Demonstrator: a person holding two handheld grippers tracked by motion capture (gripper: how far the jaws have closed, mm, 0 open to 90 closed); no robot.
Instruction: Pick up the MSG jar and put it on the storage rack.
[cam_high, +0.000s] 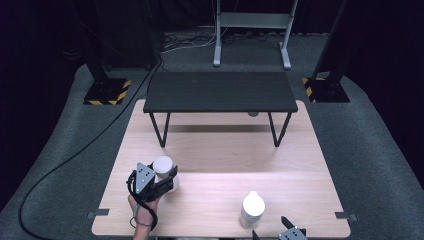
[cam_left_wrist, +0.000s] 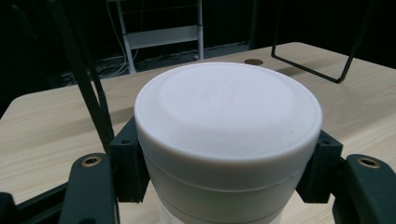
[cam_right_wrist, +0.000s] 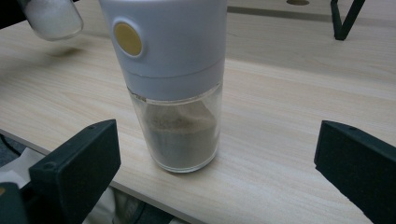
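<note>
White-capped salt grinder (cam_high: 163, 167) upright, long axis vertical, clamped at the cap between left gripper (cam_left_wrist: 224, 186) jaws, lifted over the front-left tabletop (cam_high: 220, 150). Second grinder (cam_right_wrist: 170, 88), pepper in a clear smooth base under a matte white plastic top, standing front-right dead ahead between right gripper (cam_right_wrist: 215, 168) jaws, spread wide, not touching. Black metal-legged shelf (cam_high: 220, 92) well behind.

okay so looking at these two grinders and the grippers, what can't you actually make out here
- Contents of the white-capped grinder in the left gripper: in the left gripper view its cap and the bottom edge cover the body.
- Raised lettering on that cap: too faint.
- Top of the pepper grinder: cut off by the top edge of the right gripper view.
- Right gripper body: cut off by the bottom edge of the high view.
</note>
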